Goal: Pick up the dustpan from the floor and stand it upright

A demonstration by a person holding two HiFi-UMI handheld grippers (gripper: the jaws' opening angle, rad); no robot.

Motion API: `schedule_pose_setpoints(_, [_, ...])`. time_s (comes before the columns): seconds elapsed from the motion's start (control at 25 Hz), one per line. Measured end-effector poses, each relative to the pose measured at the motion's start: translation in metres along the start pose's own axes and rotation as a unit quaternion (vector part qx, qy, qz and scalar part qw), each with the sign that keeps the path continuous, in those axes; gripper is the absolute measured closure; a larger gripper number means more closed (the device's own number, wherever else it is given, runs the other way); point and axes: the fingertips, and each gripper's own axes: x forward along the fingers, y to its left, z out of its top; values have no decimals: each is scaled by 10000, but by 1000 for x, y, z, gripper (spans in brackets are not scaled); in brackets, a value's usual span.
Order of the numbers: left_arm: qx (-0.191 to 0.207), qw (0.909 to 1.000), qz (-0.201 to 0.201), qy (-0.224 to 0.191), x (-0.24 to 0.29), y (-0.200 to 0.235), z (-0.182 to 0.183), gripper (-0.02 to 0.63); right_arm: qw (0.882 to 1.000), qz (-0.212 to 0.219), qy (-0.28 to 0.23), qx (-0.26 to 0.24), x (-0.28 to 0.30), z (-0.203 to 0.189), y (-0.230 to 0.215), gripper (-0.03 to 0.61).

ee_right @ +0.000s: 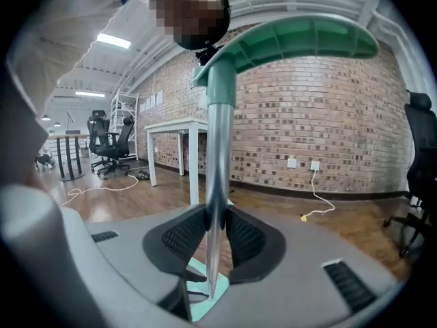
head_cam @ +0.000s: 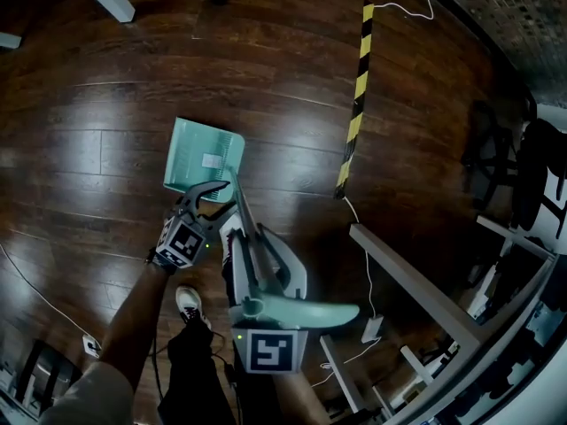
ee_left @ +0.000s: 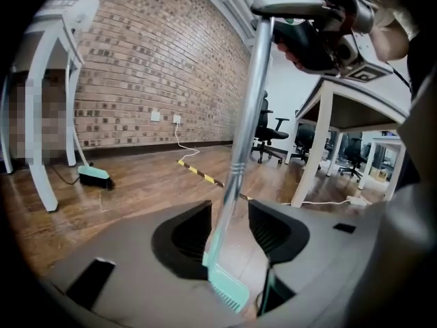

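Head view: the dustpan point(head_cam: 202, 156) stands upright at centre frame, so I reckon I'm at the let-go step. My right gripper point(ee_right: 216, 232) pinches its pole point(ee_right: 218, 149). My left gripper point(ee_left: 230, 227) is spread wide, with the pole between the jaws. Next, I'd ease the right off gently so it doesn't tip.

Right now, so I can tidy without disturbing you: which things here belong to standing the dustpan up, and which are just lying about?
In the job: teal plastic dustpan; its silver metal handle; right gripper, clamped on that handle; left gripper, open around it.
Lying about: yellow-and-black striped floor strip; white cable; teal broom head; black office chair.
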Motion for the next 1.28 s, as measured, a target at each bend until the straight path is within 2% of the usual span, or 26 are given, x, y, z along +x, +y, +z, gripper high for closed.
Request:
schedule_pose_setpoints(0.16, [-23,9999,126,39,-21,-4,1,422,9993,-161,326,47,-10,-25,-8,463])
schedule_pose_setpoints(0.28, [-231,9987,441,-53,-42,-1,15,437,9971,-499,504,265,-25,-40,-16,466])
schedule_pose_setpoints(0.4, [-545,9953,763,-227,-63,4,42,514,9946,-805,572,324,-44,-42,-23,531])
schedule_pose_setpoints(0.52, [-462,9935,910,-495,-85,2,77,585,9936,-971,465,346,-66,-32,-24,563])
schedule_pose_setpoints(0.68, [-258,9924,939,-750,-127,-15,127,591,9924,-1128,310,383,-114,-8,-16,595])
schedule_pose_setpoints(0.84, [-222,9884,920,-1191,-194,-37,213,592,9949,-992,-118,113,-178,63,3,595])
schedule_pose_setpoints(0.92, [-5,9887,860,-1226,-244,-63,269,592,9951,-969,-152,-90,-216,114,12,595])
schedule_pose_setpoints(1.0, [371,9877,823,-1279,-296,-91,328,592,9933,-1053,-433,-209,-250,182,15,595])
schedule_pose_setpoints(1.08, [691,9830,870,-1460,-352,-122,381,592,9895,-1082,-925,-262,-284,253,21,596])
schedule_pose_setpoints(1.16, [778,9755,1095,-1741,-402,-148,430,592,9853,-966,-1358,-368,-313,315,24,595])
schedule_pose_setpoints(1.28, [964,9629,1464,-2051,-460,-177,495,591,9779,-808,-1860,-508,-360,384,27,595])
